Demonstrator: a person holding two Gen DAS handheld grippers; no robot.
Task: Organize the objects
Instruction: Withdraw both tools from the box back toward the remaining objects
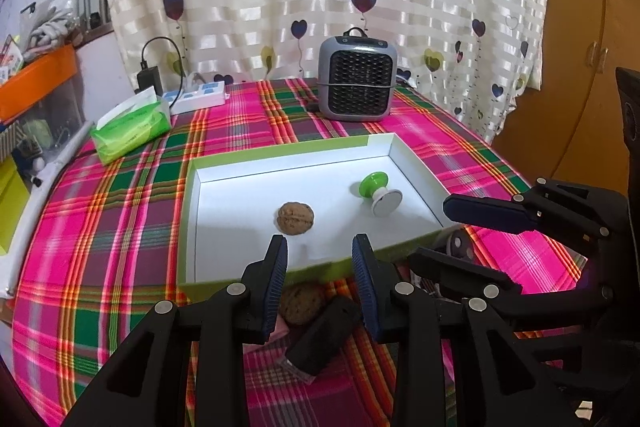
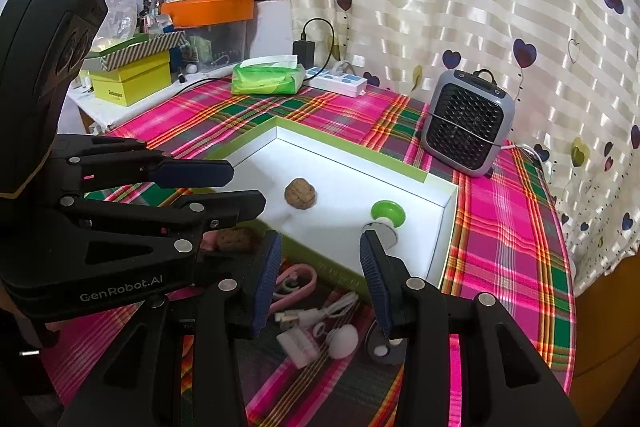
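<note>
A white tray with a lime rim [image 1: 280, 151] [image 2: 447, 227] lies on the plaid cloth. Inside it rest a walnut [image 1: 295, 219] [image 2: 300, 195] and a green-and-white knob [image 1: 378, 193] [image 2: 386, 215] tipped on its side. My left gripper [image 1: 319, 239] [image 2: 246, 187] hovers over the tray's near edge, open and empty. Below it on the cloth lie a second walnut [image 1: 302, 303] [image 2: 234, 239] and a black block [image 1: 324, 335]. My right gripper [image 2: 320, 237] [image 1: 430, 231] is open beside the left one, empty, above a pink cable [image 2: 296, 279], a white USB cable [image 2: 316, 311] and small white pieces [image 2: 344, 341].
A grey fan heater [image 1: 356, 83] [image 2: 468, 127] stands behind the tray. A green tissue pack [image 1: 132, 129] [image 2: 268, 77] and a power strip [image 1: 200, 97] [image 2: 340, 81] sit at the back left. Boxes [image 2: 128, 83] crowd the side shelf. The curtain hangs close behind.
</note>
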